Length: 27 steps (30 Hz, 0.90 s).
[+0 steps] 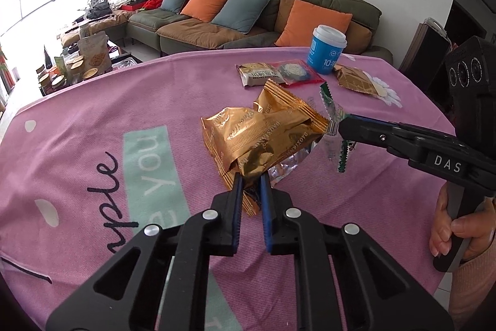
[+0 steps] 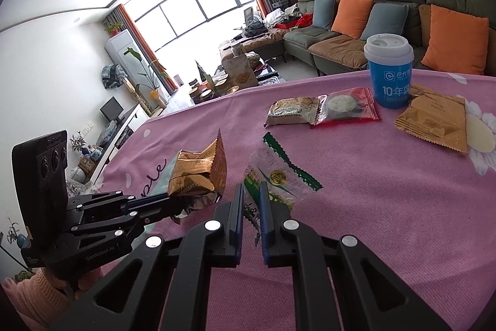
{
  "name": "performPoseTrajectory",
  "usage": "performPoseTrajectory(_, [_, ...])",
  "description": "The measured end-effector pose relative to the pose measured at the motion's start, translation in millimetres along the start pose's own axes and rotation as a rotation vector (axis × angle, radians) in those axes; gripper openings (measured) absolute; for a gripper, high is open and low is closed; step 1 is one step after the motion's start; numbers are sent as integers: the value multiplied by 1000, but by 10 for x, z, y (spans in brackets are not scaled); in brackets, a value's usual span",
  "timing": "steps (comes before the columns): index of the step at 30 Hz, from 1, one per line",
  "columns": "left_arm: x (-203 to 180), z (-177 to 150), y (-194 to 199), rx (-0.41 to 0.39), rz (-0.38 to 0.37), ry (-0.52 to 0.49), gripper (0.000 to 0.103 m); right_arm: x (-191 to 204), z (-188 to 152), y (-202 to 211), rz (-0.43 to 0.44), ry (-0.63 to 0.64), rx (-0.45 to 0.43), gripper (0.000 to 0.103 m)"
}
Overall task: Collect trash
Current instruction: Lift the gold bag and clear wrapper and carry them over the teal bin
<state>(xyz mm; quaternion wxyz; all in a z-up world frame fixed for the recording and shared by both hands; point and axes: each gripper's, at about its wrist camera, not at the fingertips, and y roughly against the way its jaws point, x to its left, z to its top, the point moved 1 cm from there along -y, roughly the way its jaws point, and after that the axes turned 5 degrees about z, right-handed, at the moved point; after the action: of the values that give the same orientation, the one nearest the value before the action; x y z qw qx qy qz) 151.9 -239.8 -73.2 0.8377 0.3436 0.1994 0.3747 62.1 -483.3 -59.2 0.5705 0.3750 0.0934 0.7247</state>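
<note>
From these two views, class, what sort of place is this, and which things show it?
Most likely a home living room: a long green sofa with orange and blue cushions, a small dark screen on a white cabinet, and a table under a pink printed cloth.

Open pink cloth runs along the near and left part of the worktop, offering unobstructed passage there. The centre is occupied: the left tongs grip a crumpled gold wrapper, and the right tongs pinch a clear green-edged wrapper, entering from the right in the left wrist view. The two wrappers sit just beside each other, leaving little gap. Farther back, a beige packet touches a red-edged packet. Behind these stands an upright blue cup, with a flat gold packet just beside it. A strip of bare cloth separates this far group from the centre.
</note>
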Motion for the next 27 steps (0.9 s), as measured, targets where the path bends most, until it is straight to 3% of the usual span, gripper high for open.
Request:
performPoseTrajectory(12, [585,-348,766,-71,84,115,11,414,8,26,127,33,-19,8])
performPoseTrajectory(27, [1270,-1083,1707,-110,241,254,11,1202,-140,-353,316,108,70,8])
